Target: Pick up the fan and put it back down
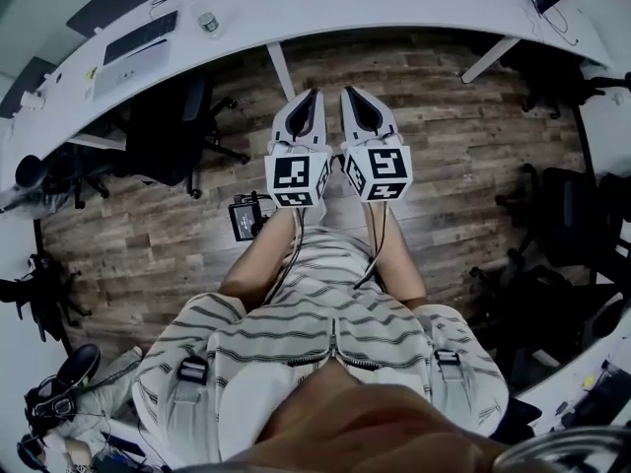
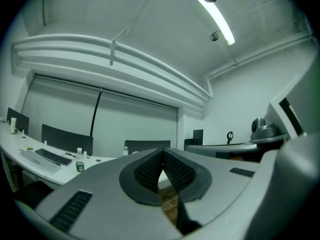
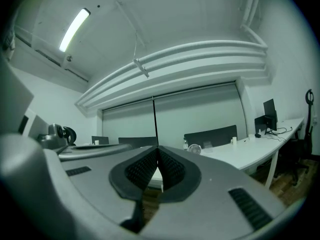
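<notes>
A small white fan [image 3: 194, 148] stands on the long curved white desk [image 3: 250, 151], far ahead of my right gripper [image 3: 158, 148] and a little to its right. In the head view both grippers are held side by side over the wooden floor, level, pointing at the desk [image 1: 414, 8]. The left gripper [image 1: 309, 95] and right gripper [image 1: 350, 92] are both shut, pads meeting at the tips with nothing between them. The left gripper view shows the left gripper [image 2: 163, 151] shut too, and no fan.
A keyboard [image 1: 140, 35] and a water bottle [image 1: 207, 23] lie on the desk's left part. A black office chair [image 1: 168, 126] stands left of the grippers, more dark chairs [image 1: 572, 215] at the right. A black box [image 1: 244, 217] sits on the floor by the person's legs.
</notes>
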Motion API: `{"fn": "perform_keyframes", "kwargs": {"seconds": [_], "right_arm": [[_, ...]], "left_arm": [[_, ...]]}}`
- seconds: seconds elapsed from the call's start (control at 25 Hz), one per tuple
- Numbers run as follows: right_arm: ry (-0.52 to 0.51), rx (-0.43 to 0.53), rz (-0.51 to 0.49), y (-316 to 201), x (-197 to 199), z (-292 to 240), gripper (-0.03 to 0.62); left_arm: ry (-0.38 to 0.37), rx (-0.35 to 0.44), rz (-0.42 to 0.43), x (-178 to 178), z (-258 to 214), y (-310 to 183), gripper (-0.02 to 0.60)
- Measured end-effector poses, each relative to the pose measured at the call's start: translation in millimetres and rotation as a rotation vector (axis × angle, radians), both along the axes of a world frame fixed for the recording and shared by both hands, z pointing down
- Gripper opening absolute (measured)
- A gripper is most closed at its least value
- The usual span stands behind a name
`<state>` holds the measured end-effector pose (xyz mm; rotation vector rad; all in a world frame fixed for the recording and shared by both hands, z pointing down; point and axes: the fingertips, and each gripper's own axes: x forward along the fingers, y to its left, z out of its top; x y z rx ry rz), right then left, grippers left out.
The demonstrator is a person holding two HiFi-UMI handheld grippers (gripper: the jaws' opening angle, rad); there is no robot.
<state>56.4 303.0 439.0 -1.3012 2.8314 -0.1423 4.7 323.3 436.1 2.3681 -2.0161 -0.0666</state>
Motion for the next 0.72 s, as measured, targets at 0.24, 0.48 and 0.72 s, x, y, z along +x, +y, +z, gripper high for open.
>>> {"fn": "perform_keyframes", "kwargs": {"seconds": [0.24,0.48,0.72], "right_arm": [[0.000,0.005,0.041,-77,-20,-14,0.012],[-0.003,0.014,0.082,-147,-39,-30,0.012],[0.003,0.030,0.118,-206,-63,-41,0.012]], "left_arm": [[-0.004,0.005,0.036,-20,-15,-79,0.009],[-0.001,0.021,0.063,-45,-34,-147,0.009],[0.002,0.028,0.073,-76,-44,-209,0.009]]}}
